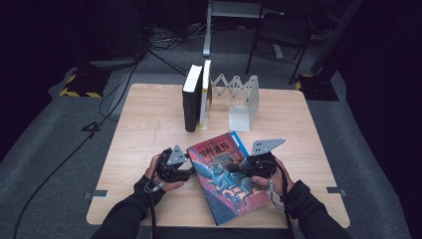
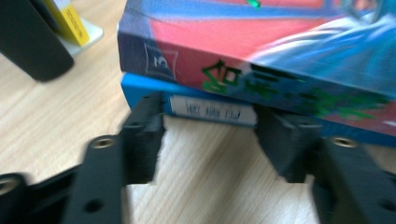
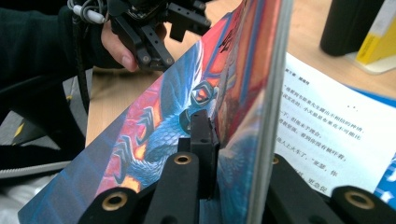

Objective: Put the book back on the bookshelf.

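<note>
A thick book with a blue and red illustrated cover (image 1: 224,179) lies near the table's front edge. My right gripper (image 1: 238,168) is at its right side. In the right gripper view the gripper (image 3: 243,154) is shut on the raised front cover and a wad of pages (image 3: 159,126), and a printed page (image 3: 327,135) lies bare beneath. My left gripper (image 1: 188,174) stands open at the book's spine. In the left gripper view its jaws (image 2: 210,135) are spread on either side of a white label on the spine (image 2: 261,46). The left gripper (image 3: 163,28) also shows beyond the cover.
A black book (image 1: 191,99) and a yellow-and-white book (image 1: 205,94) stand upright at the back of the wooden table (image 1: 144,129). An expanding metal book rack (image 1: 239,97) stands to their right. A chair (image 1: 278,35) and cables are on the floor behind.
</note>
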Action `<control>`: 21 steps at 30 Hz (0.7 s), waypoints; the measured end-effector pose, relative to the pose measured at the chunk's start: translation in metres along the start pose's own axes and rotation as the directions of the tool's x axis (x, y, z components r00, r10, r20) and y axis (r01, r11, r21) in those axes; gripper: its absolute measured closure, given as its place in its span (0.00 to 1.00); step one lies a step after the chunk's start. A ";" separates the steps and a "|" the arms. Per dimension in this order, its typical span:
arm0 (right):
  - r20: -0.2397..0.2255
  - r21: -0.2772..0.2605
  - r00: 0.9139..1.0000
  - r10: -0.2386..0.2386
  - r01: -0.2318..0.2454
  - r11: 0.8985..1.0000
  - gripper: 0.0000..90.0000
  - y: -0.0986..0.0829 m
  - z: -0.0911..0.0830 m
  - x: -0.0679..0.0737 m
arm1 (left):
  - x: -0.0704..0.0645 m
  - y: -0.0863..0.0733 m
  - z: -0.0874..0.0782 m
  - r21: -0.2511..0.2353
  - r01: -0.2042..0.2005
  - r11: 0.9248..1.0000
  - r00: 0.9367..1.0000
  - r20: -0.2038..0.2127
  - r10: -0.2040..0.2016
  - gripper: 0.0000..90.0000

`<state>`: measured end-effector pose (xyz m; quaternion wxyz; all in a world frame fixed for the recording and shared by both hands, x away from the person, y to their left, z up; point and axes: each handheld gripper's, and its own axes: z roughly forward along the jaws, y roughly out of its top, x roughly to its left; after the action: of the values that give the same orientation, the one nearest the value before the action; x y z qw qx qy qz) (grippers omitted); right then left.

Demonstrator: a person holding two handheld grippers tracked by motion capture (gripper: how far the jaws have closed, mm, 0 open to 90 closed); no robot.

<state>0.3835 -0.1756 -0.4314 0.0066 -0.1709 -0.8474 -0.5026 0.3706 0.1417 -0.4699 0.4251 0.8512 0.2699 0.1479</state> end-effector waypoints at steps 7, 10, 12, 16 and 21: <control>0.055 -0.090 0.996 -0.069 0.074 0.993 0.93 0.008 -0.008 -0.001 | 0.013 0.022 -0.009 -0.093 -0.004 0.996 0.998 0.060 0.009 0.82; 0.088 -0.129 0.991 -0.104 0.115 0.985 0.93 0.015 -0.011 -0.003 | 0.025 0.034 -0.010 -0.136 0.015 0.991 0.998 0.066 -0.006 0.85; 0.095 -0.155 0.987 -0.128 0.141 0.978 0.92 0.019 -0.015 -0.005 | 0.028 0.039 -0.012 -0.147 0.010 0.989 0.998 0.055 -0.002 0.86; 0.099 -0.166 0.986 -0.131 0.146 0.975 0.82 0.022 -0.017 -0.010 | 0.039 0.054 -0.013 -0.219 0.052 0.974 0.995 0.092 -0.032 0.90; 0.115 -0.149 0.987 -0.113 0.130 0.980 0.88 0.025 -0.019 -0.016 | 0.037 0.063 -0.005 -0.208 0.032 0.978 0.994 0.112 -0.008 0.96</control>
<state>0.4027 -0.1854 -0.4032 -0.0825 -0.1452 -0.8135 -0.5570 0.4197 0.1354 -0.4157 0.5280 0.8059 0.2375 0.1239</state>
